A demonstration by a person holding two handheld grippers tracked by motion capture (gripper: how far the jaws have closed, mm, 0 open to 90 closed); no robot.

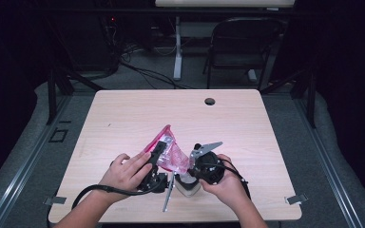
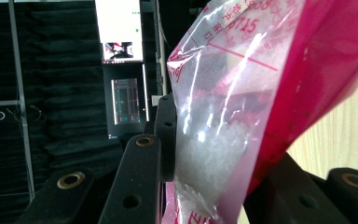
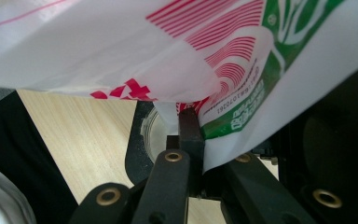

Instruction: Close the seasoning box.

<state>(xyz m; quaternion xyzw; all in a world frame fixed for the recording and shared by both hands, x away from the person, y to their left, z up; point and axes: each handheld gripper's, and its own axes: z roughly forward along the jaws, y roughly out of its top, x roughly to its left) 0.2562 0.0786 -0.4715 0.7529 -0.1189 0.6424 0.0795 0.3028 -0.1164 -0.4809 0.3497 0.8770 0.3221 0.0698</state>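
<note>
Pink-and-clear pouch [image 1: 168,151]: white granules inside, held above the worktop [image 1: 123,118].
Left tongs [image 1: 156,153]: clamped on 1 edge.
Right tongs [image 1: 193,159]: clamped on the opposite edge.
Risk: pulling apart could tear the film and spill granules.

Dim, dark surroundings; bright table [image 1: 123,114]; close bag [image 2: 242,93] blurred, with glare.

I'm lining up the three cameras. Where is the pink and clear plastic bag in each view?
High view: the bag is at centre, between both tongs.
Left gripper view: upper right, held in the jaws.
Right gripper view: across the top, clamped.
Shared landmark: the wooden table.
</note>
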